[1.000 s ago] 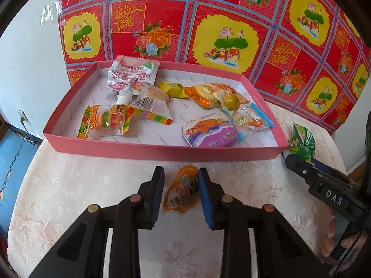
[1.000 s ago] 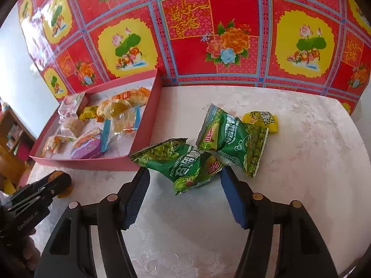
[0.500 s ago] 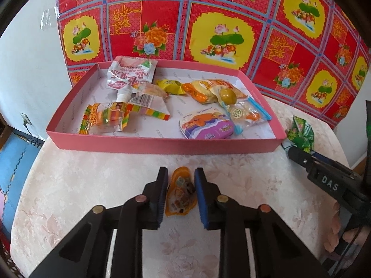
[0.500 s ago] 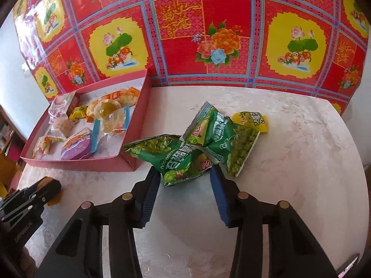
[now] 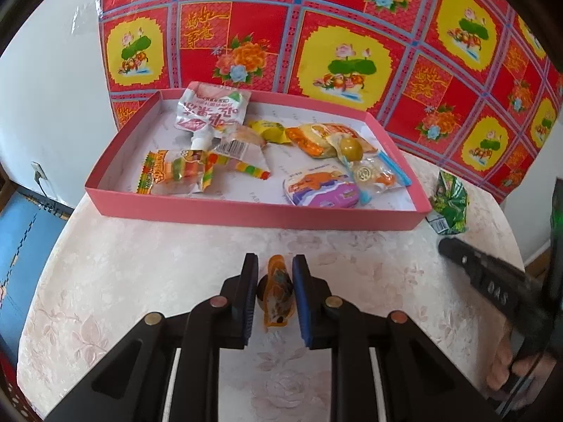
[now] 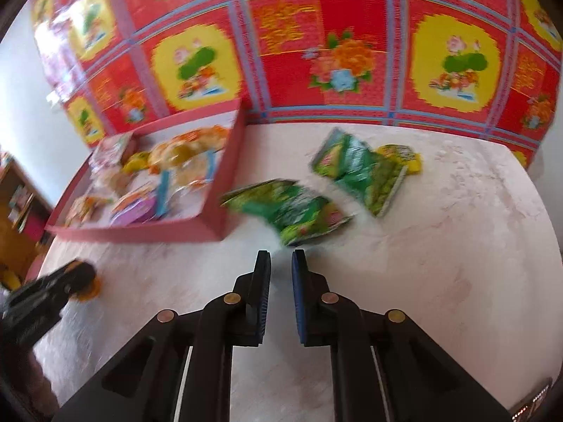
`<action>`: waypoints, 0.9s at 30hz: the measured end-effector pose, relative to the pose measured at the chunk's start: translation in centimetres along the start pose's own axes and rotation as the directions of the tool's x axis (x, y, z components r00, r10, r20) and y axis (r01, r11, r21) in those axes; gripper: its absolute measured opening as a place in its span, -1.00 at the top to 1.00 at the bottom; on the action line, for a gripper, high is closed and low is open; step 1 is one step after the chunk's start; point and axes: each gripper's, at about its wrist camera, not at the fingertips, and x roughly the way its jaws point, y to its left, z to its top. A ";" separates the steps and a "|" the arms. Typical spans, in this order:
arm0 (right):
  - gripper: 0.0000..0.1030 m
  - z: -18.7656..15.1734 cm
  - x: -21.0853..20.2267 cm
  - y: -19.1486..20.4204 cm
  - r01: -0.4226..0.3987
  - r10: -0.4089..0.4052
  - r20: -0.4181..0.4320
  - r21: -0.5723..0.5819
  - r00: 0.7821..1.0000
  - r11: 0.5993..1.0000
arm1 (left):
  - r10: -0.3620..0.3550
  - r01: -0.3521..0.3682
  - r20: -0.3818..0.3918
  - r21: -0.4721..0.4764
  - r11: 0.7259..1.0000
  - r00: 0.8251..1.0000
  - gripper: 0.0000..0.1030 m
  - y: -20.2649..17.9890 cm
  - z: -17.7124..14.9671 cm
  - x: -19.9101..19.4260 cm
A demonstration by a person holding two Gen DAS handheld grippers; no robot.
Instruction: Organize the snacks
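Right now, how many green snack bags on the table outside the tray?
2. One green bag by the pink tray corner; the other farther back, beside a yellow packet.

Bare pale floral tabletop [image 6: 440,263] lay open right of the two crinkled green snack packets [image 6: 292,212]. The shallow pink cardboard tray [image 5: 246,212] and red floral backdrop sheet [image 6: 352,35] blocked passage beyond.

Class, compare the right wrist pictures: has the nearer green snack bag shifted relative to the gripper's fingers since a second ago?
Yes. The nearer green snack bag, earlier between the fingers, now lies beyond the right gripper, whose jaws have shut on nothing; it remains beside the pink tray.
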 end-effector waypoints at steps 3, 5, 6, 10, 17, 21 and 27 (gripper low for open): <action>0.72 -0.2 -0.1 0.6 -0.052 0.052 -0.016 -0.027 0.999 0.998 | 0.000 0.000 -0.004 0.000 1.000 1.000 0.59 0.1 0.1 -0.1; 0.72 -0.3 -0.2 0.9 -0.070 0.070 -0.014 -0.041 0.997 0.997 | -0.003 0.003 -0.002 -0.003 1.000 1.000 0.59 0.3 0.3 -0.2; 0.72 -0.4 -0.3 1.0 -0.073 0.072 -0.012 -0.044 0.997 0.996 | -0.006 0.006 -0.001 0.000 1.000 1.000 0.51 0.3 0.4 -0.4; 0.56 -0.4 -0.4 1.1 -0.089 0.088 -0.020 -0.047 0.996 0.995 | -0.013 0.013 0.005 0.014 1.000 1.000 0.31 0.6 0.4 -1.0; 0.27 -0.4 -1.9 1.3 -0.083 0.085 0.017 -0.074 0.996 0.994 | -0.071 0.071 -0.006 0.027 0.997 0.997 -0.05 1.4 -0.5 -2.1; 0.10 -0.3 -2.3 1.0 -0.077 0.080 0.039 -0.079 0.996 0.994 | -0.081 0.081 -0.030 0.018 0.997 0.996 -0.05 1.6 -1.0 -1.9; -0.05 -0.1 -1.8 0.2 -0.041 0.044 0.042 -0.069 0.998 0.997 | -0.049 0.050 -0.030 0.039 0.998 0.998 -0.05 1.1 -0.9 -1.1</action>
